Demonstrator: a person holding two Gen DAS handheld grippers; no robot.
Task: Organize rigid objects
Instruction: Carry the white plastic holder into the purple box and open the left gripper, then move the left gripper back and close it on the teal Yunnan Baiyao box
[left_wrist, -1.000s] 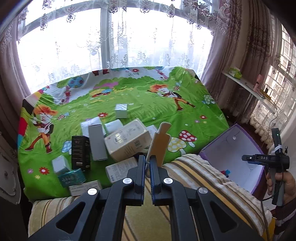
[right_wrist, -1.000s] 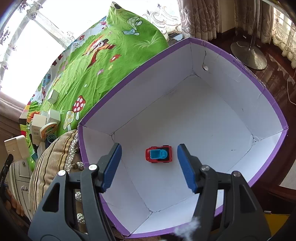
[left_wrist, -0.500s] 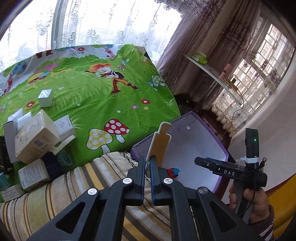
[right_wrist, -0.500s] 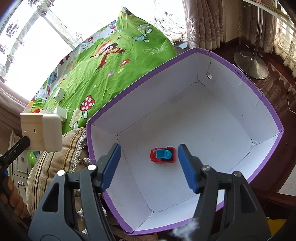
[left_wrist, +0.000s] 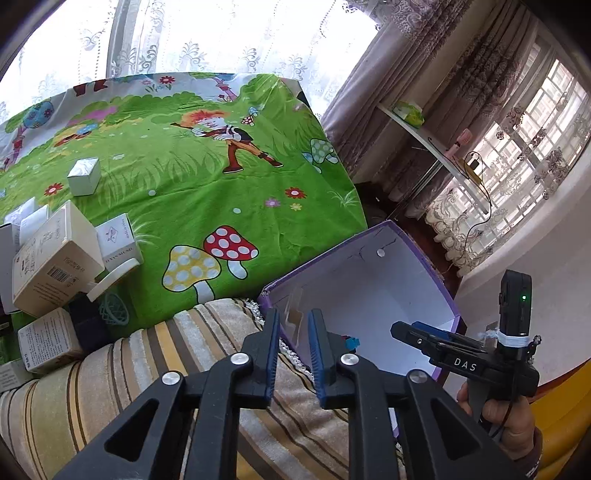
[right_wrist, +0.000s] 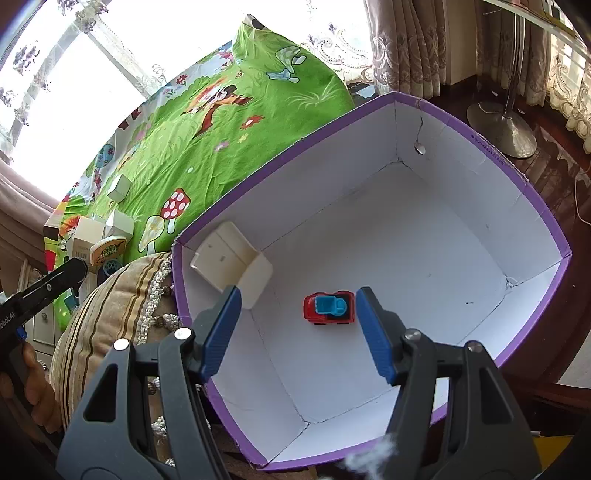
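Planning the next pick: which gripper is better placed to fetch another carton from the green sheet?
Left. The left gripper is open and empty, nearer the cartons; the right gripper is open over the purple box.

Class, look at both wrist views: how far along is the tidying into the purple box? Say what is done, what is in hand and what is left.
Done: a toy car lies on the floor of the purple box. In hand: the left gripper has just been opening, nothing between its jaws; a cream piece is in the box by the near wall. The right gripper is open over the box. Left: the cartons on the green cloth.
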